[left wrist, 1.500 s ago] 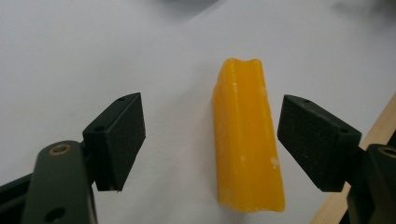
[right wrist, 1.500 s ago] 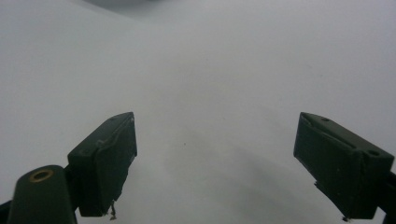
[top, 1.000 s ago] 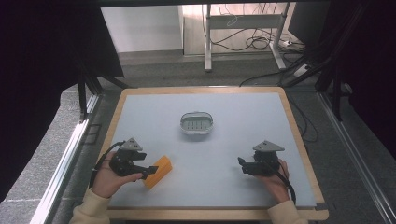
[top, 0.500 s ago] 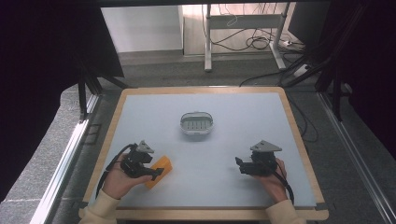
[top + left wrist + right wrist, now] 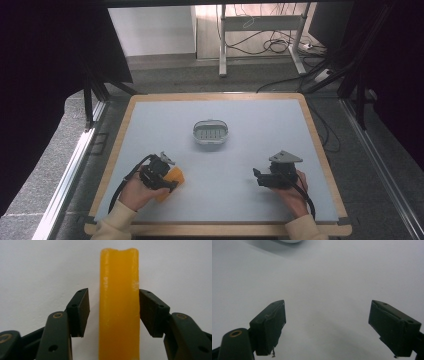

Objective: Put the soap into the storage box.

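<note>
At the lower left of the desk (image 5: 260, 125), the left claw (image 5: 113, 312) straddles an orange block (image 5: 119, 305): one jaw touches its side, the other stands just clear. The right claw (image 5: 335, 327), lower right, gapes wide and empty; a small grey tray (image 5: 210, 132) sits mid-desk.

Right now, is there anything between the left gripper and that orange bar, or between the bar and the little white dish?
Nothing visible. The left gripper already straddles the orange bar, jaws open, and bare table lies between it and the white dish.

Your left gripper (image 5: 172, 186) hides part of the orange bar (image 5: 119, 307); frame bottom crops its near end.
</note>
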Motion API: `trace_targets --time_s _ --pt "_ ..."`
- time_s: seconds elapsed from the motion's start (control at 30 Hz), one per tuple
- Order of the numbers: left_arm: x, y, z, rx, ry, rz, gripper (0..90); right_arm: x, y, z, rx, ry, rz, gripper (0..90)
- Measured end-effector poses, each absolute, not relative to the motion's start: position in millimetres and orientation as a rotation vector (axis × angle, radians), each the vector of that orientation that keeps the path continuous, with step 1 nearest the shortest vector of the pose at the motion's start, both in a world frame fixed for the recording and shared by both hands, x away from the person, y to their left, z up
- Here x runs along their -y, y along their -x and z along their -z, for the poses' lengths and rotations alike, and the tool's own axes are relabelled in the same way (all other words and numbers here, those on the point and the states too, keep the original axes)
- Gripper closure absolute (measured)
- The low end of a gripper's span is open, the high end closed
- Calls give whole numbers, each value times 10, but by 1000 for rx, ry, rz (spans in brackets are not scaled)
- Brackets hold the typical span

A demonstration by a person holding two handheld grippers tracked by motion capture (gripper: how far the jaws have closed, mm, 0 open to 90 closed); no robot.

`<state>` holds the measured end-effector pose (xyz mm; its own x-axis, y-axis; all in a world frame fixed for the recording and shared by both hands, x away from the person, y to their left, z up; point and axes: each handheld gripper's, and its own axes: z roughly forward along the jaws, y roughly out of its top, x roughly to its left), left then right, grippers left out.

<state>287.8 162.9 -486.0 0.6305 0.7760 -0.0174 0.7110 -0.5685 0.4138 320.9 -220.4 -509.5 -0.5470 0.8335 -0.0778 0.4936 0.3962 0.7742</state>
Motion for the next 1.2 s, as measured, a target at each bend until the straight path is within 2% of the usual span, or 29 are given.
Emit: trace_targets --time_s 0.1,0.3,0.57,1.2 --pt "-1609 -2903 4894 -1192 -2503 -224 473 2204 -3218 5101 -2202 -1141 -983 147" --pt "-1586 -2933 4936 -1195 -2523 -187 609 2209 -3206 5088 -2200 -1138 -1017 147" --pt "-1610 -2941 4926 -1180 -2515 -158 621 2220 -3212 5083 -2193 -1143 -1004 147" --pt "-1895 -2831 4646 -1157 -2398 -215 622 2246 -3190 5072 -2177 -1134 -1025 150"
